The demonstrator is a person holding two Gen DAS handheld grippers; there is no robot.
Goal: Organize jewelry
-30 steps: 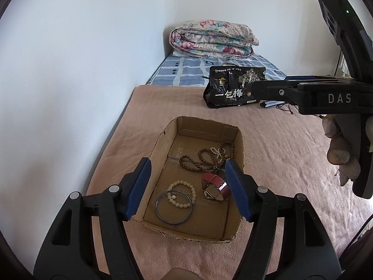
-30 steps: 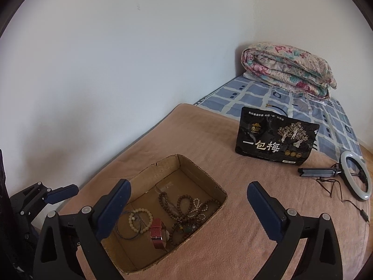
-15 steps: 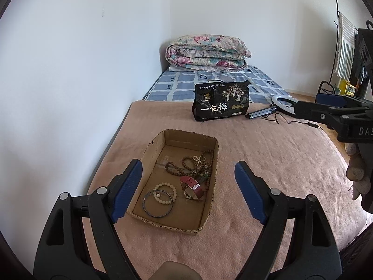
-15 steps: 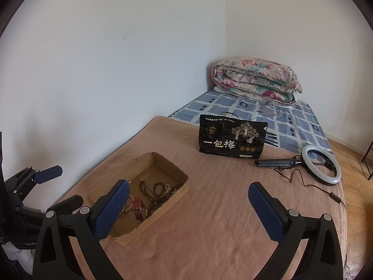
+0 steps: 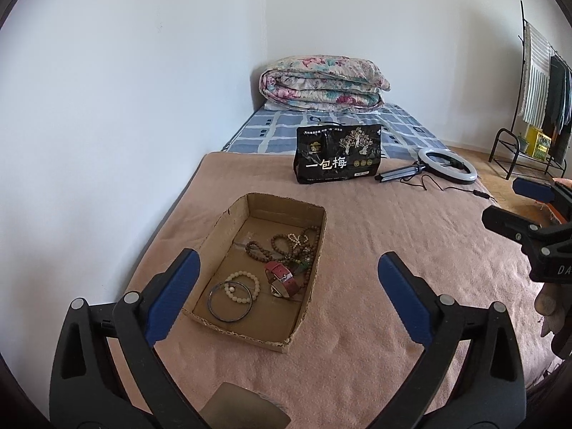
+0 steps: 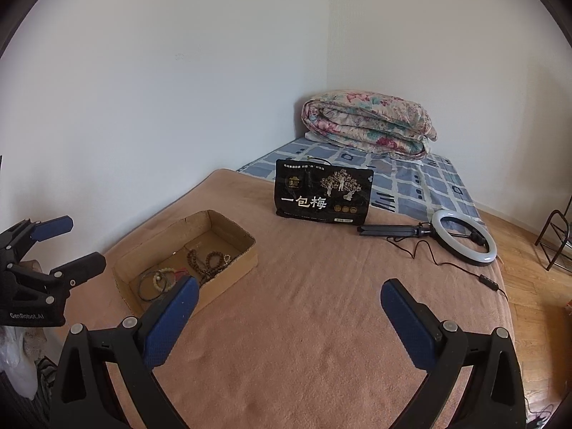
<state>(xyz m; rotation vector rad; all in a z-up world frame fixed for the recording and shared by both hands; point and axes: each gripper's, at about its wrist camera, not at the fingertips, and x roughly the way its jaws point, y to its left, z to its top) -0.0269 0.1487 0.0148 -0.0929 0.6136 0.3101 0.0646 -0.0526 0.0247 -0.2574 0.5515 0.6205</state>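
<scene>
The left gripper (image 5: 287, 287) is being held wide open with nothing in it; its jaws have just been opening. The jewelry (image 5: 282, 261) is lying in the cardboard box (image 5: 286, 202), straight ahead and closest to it. The right gripper (image 6: 289, 305) is also being held open and empty, with the box off to its left.

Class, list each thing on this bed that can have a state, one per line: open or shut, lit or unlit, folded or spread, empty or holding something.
Cardboard box: open-topped, holding jewelry.
Black pouch: upright, top closed.
Ring light: lying flat, unlit.
Quilt: folded.
Left gripper: open, has just been opening, empty.
Right gripper: open, empty.
</scene>
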